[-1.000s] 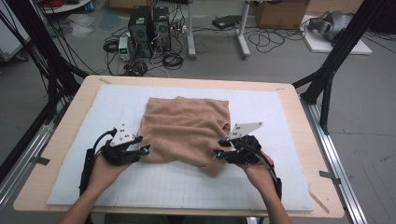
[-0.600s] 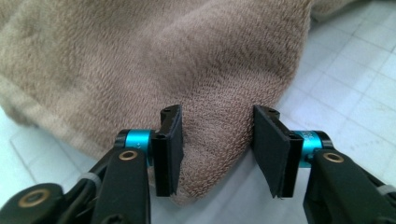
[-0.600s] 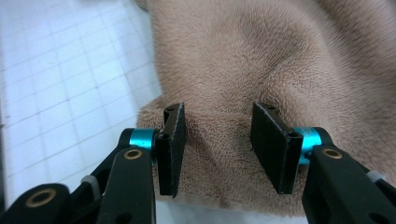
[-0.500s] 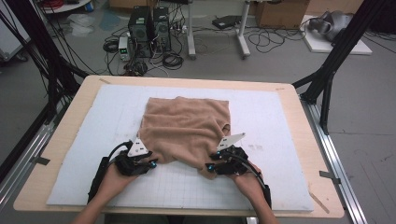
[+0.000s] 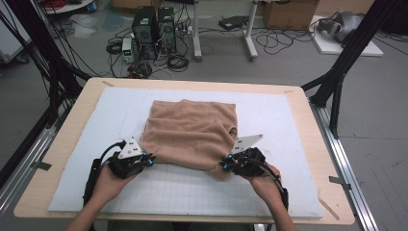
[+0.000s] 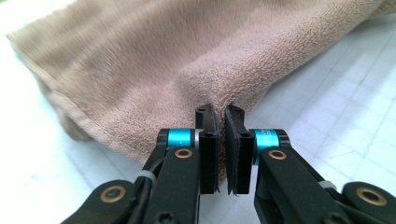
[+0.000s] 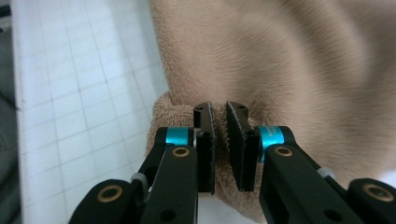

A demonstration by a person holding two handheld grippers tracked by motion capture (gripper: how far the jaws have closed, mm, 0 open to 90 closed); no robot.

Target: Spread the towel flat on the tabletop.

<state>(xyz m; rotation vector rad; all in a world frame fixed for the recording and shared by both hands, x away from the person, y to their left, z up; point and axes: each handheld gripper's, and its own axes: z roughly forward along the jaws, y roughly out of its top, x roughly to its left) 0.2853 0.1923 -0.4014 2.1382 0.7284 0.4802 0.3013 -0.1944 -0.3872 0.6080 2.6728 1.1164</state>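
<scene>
Nearest the person, two hands come in from the bottom edge of the high view, each holding a gripper. The left gripper [image 5: 144, 160] sits at the near left corner of a tan towel [image 5: 192, 132], and in the left gripper view its jaws are clamped on a pinched ridge of the towel's [image 6: 187, 65] edge, the cloth rising into a small peak between them. The right gripper [image 5: 226, 166] is at the near right corner; in the right gripper view its jaws grip a rolled fold of the towel [image 7: 299, 70], with cloth squeezed in the narrow gap. The towel lies folded on a white gridded mat [image 5: 269, 192] that covers a wooden table [image 5: 77, 120]. Beyond the table, computer towers [image 5: 154, 26] and loose cables [image 5: 284, 43] lie on the grey floor.
</scene>
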